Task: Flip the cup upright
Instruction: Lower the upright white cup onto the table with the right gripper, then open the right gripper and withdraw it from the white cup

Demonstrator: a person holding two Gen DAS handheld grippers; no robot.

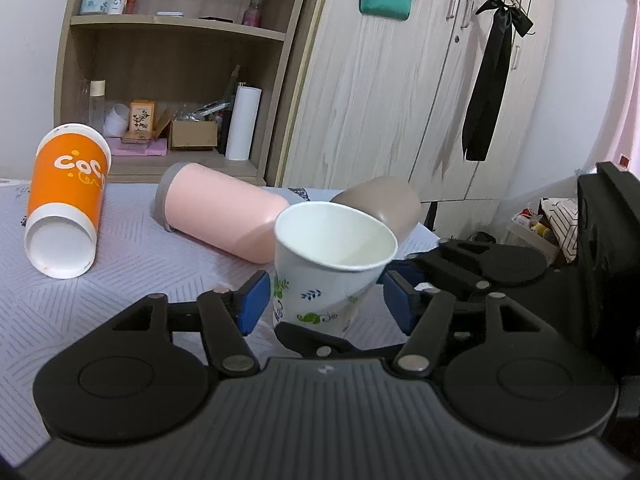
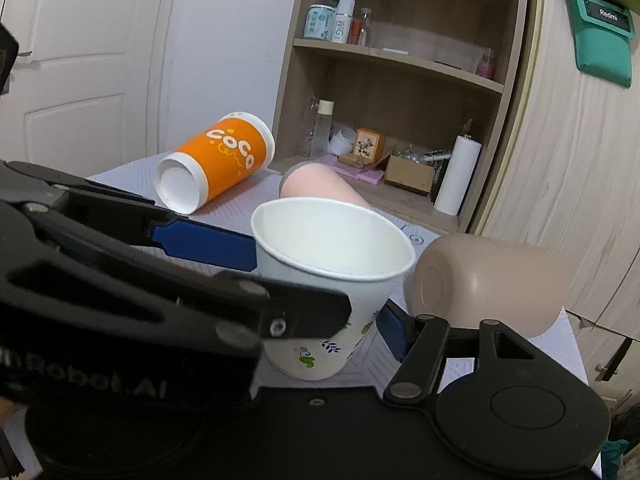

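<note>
A white paper cup with leaf prints [image 1: 320, 276] stands mouth up on the white table, tilted a little; it also shows in the right wrist view [image 2: 328, 280]. My left gripper [image 1: 326, 300] is open, its blue pads on either side of the cup with gaps. My right gripper [image 2: 320, 304] also brackets the cup, its right blue pad [image 2: 394, 332] close to the cup wall. The left gripper crosses in front of the right wrist view and hides the right gripper's left finger.
An orange "CoCo" cup [image 1: 66, 204] lies on its side at the left. A pink cup [image 1: 224, 216] and a tan cup [image 2: 488, 284] lie on their sides behind the paper cup. A wooden shelf [image 1: 176, 92] and wardrobe [image 1: 380, 100] stand behind the table.
</note>
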